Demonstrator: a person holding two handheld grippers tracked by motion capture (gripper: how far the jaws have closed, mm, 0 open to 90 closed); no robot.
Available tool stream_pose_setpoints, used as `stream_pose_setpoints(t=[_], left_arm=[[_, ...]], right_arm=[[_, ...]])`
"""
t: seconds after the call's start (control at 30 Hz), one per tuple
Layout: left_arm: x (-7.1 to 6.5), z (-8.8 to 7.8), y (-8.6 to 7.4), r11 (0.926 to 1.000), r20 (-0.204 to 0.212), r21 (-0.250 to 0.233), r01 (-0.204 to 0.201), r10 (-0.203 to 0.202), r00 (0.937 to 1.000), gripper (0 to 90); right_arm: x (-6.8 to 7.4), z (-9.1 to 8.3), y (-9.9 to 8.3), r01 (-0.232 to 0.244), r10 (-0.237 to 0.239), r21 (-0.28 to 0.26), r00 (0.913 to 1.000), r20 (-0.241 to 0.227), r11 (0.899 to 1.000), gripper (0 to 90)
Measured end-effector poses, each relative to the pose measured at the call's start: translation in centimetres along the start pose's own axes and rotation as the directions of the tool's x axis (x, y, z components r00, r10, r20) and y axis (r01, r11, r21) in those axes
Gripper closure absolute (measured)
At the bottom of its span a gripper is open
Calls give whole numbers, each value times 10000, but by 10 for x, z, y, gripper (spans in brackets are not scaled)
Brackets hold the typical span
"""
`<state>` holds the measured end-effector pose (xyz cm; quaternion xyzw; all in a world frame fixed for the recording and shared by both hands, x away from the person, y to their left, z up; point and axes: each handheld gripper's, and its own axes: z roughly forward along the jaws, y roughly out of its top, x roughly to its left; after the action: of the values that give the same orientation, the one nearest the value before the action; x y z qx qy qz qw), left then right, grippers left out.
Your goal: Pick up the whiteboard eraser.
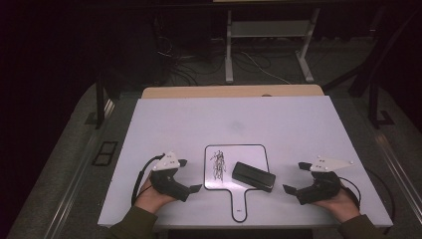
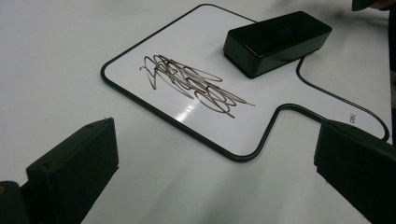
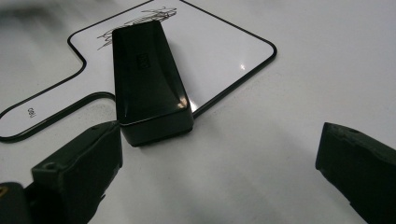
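High view is showing both grippers idling either side of the paddle-shaped whiteboard [image 1: 249,149] on the white table [image 1: 149,124]. Left gripper [image 1: 190,175] and right gripper [image 1: 294,177] are each sitting with jaws spread wide, nothing between them.

Black eraser [image 1: 254,176] is lying flat on the board's right half, one end overhanging the right edge toward the right gripper; black scribble [image 1: 218,164] is sitting on the left half, just beside it.

Likely step: picking up the eraser to wipe the scribble. My take:
- Right gripper is looking almost along the eraser's [image 3: 149,79] length, so it should be closing across the narrow sides, near mid-length, not on the end.
- Glossy casing, so I'm expecting slip; seat the pads low and square.
- Left gripper should be pinning the board's handle [image 2: 345,116] so the board isn't sliding during the wipe.
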<state>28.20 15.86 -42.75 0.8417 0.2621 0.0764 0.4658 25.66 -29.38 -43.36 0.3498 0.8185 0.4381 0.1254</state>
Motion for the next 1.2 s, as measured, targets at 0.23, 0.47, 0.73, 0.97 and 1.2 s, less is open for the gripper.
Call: stream_pose_setpoints(t=[0.23, 0.47, 0.73, 0.97, 1.2], left_arm=[[-1, 0, -2, 10000, -42, 79, -22, 22, 10000, 0], [-3, -1, -3, 9999, -128, 109, 55, -54, 9999, 0], [-4, 1, -3, 9999, -65, 144, 27, -26, 10000, 0], [-4, 2, -5, 9999, -3, 126, 53, -53, 10000, 0], [-1, 1, -5, 10000, 34, 87, 27, -27, 10000, 0]], right_arm=[[-5, -4, 0, -59, 59, -110, 10000, 26, 9999, 0], [-4, -9, 6, -83, 85, -133, 9998, 156, 9999, 0], [-5, -6, 11, -170, 170, 70, 9999, -16, 9998, 0], [-5, -1, 17, -55, 66, 331, 9994, -331, 9994, 0], [-4, 6, 24, 36, -5, 595, 9987, -517, 9982, 0]])
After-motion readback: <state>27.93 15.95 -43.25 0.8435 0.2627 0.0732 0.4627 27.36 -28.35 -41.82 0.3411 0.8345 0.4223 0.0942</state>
